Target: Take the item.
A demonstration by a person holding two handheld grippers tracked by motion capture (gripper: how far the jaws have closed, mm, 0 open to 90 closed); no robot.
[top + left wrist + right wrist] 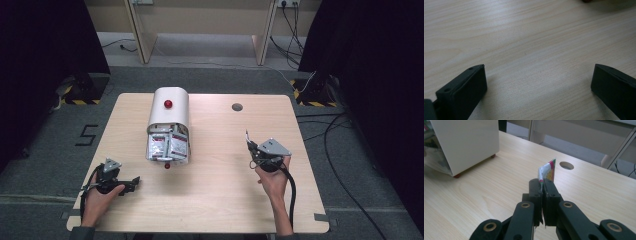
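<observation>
A silver-white box (168,117) with a red knob on top lies at the table's middle left, its open front stuffed with several silvery packets (167,146). My right gripper (248,141) is held above the table's right half and is shut on one thin packet (547,171), silver with a green and red print, standing on edge between the jaws. The box's white side (465,141) sits far left of that packet. My left gripper (134,182) rests near the front left edge; its black jaws stand wide apart, with bare wood between its fingertips (474,82).
A round cable hole (237,107) is set in the table (215,200) at the back right. Cables and striped floor stands lie beyond the table's sides. Bare wood stretches between the two hands.
</observation>
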